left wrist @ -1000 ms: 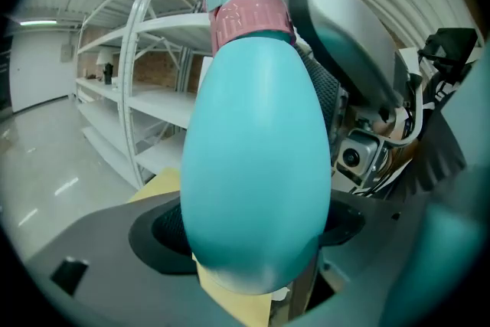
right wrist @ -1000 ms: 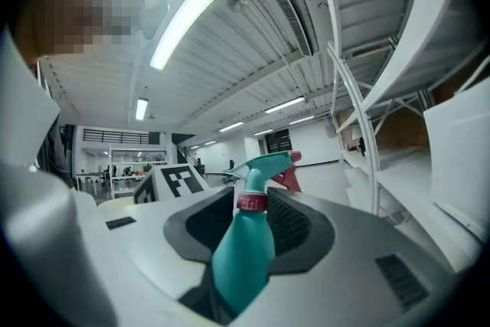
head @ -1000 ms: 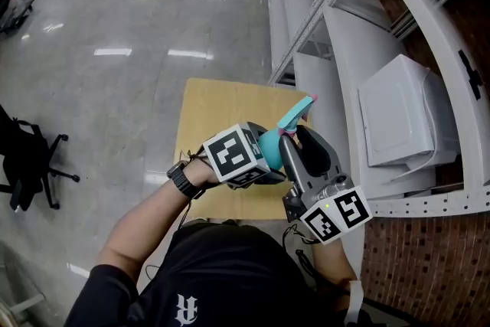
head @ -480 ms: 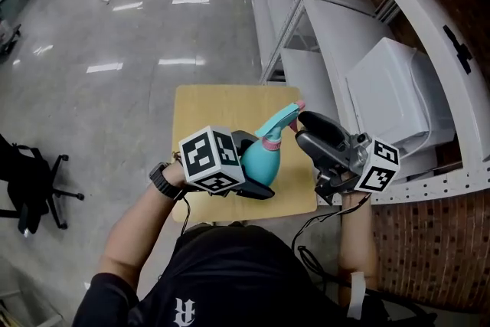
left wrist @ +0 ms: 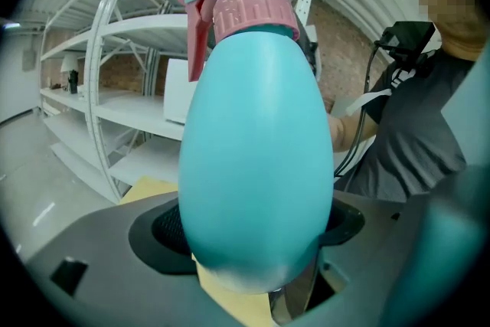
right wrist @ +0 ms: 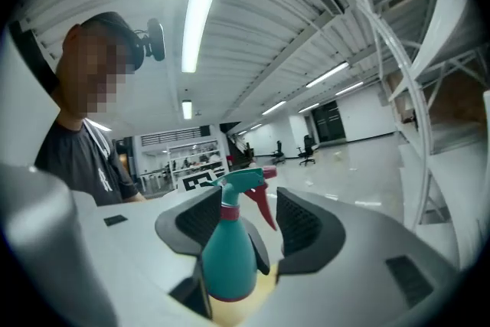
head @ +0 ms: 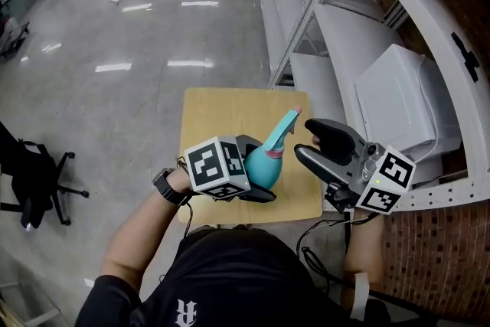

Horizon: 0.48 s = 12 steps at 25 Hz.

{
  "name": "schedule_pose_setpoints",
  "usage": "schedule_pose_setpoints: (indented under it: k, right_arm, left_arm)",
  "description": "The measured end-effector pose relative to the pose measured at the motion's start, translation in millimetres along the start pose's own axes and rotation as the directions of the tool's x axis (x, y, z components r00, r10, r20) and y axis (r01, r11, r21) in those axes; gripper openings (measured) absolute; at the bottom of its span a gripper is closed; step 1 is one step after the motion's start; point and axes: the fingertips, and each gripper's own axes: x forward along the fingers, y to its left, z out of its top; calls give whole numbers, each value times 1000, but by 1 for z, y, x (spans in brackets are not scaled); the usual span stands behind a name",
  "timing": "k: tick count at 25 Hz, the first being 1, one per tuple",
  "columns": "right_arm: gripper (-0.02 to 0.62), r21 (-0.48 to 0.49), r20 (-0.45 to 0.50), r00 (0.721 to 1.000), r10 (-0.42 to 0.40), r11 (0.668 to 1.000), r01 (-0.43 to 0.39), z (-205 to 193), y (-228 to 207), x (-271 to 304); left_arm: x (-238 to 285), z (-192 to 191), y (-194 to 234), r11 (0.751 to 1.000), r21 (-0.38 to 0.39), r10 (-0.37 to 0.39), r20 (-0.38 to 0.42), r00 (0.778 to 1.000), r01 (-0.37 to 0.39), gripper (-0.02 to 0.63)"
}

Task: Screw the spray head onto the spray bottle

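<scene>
Closest to me, over the near edge of the table (head: 230, 107), my left claw (head: 259, 168) is clamped on the belly of the teal bottle (head: 264, 165); in the left gripper view the bottle (left wrist: 256, 157) fills the gap between the pads, both pressed on it, and the yellow tabletop shows just under it. The bottle leans away over the table, with the spray head (head: 282, 132) seated on its neck above a pink collar (left wrist: 254, 11). My right claw (head: 306, 145) hangs over the table's near right corner, just beside the spray head and not touching it; its jaws have just been opening and stand wide apart, gripping nothing; in the right gripper view the bottle (right wrist: 228, 256) shows through the gap, clear of both pads. Right of the table stands white shelving (head: 367, 50) with a white box (head: 398, 103) on it; well left of the table is a black office chair (head: 31, 172); beyond the table the glossy floor (head: 115, 27) runs on.
</scene>
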Motion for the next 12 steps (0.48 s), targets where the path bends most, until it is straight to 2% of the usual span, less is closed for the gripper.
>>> schedule_pose_setpoints:
  k: [3,5,9,10,11,12]
  right_arm:
    - [218,12,33,990,-136,991,135,0,11,3]
    - [218,-12,-5,983,-184,983,184,-10,11,15]
    - [216,-16,-58,978,-198,980,198,-22,7,25]
    - [198,-26,-59,978,-200,980,199,-22,7,25]
    - [132,-44,-62,979,-193,981,190,-22,8,25]
    - [132,-66,-67,983,-170,984,166,-22,12,24]
  left_arm:
    - [-7,2,11,997,-1,79,12,997,-79,428]
    - [-7,2,16,993,3,121,0,993,-121,428]
    - [0,4,25,978,35,208,-54,977,-207,428]
    - [1,4,26,976,41,217,-63,974,-215,428]
    - [2,4,25,977,42,210,-63,976,-208,428]
    - [4,5,22,982,45,188,-57,980,-186,428]
